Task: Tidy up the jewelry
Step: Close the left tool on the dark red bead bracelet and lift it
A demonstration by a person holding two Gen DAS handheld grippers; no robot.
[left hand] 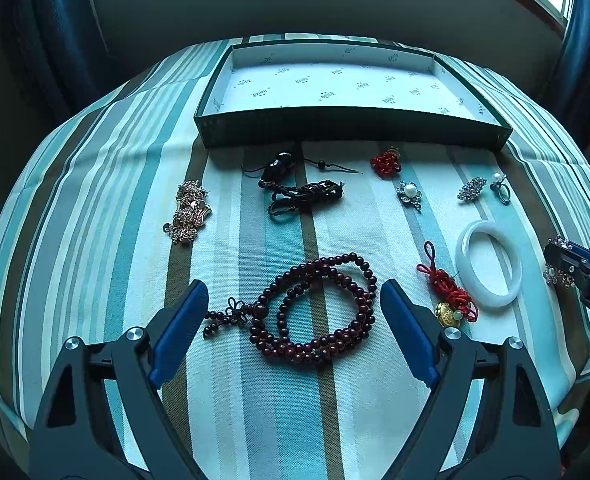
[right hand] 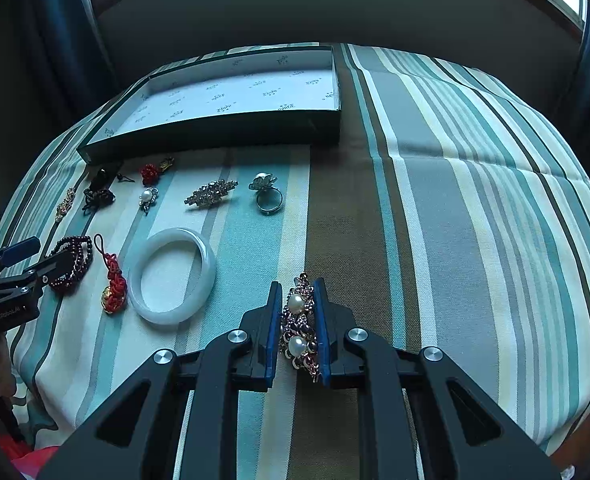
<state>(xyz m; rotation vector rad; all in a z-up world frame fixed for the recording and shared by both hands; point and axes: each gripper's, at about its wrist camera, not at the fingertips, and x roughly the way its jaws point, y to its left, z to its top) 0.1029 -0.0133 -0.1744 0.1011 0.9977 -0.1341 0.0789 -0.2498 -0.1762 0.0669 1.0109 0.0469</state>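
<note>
My left gripper (left hand: 295, 286) is open, its blue pads standing either side of a dark red bead bracelet (left hand: 315, 312) on the striped cloth without touching it. My right gripper (right hand: 297, 283) is shut on a pearl and rhinestone piece (right hand: 297, 328), which stands on edge between the pads just above the cloth. A shallow dark green box (left hand: 351, 124) with a white printed lining lies open at the far side of the table. Between the two grippers lie a white bangle (right hand: 208, 268) and a red knot charm with a gold bead (right hand: 115, 284).
In front of the box lie a gold chain piece (left hand: 187, 212), black cords (left hand: 299, 192), a small red knot (left hand: 385, 162), a pearl flower brooch (left hand: 410, 192), a rhinestone brooch (right hand: 211, 194) and a pearl ring (right hand: 267, 194). Striped cloth drops off at the table edges.
</note>
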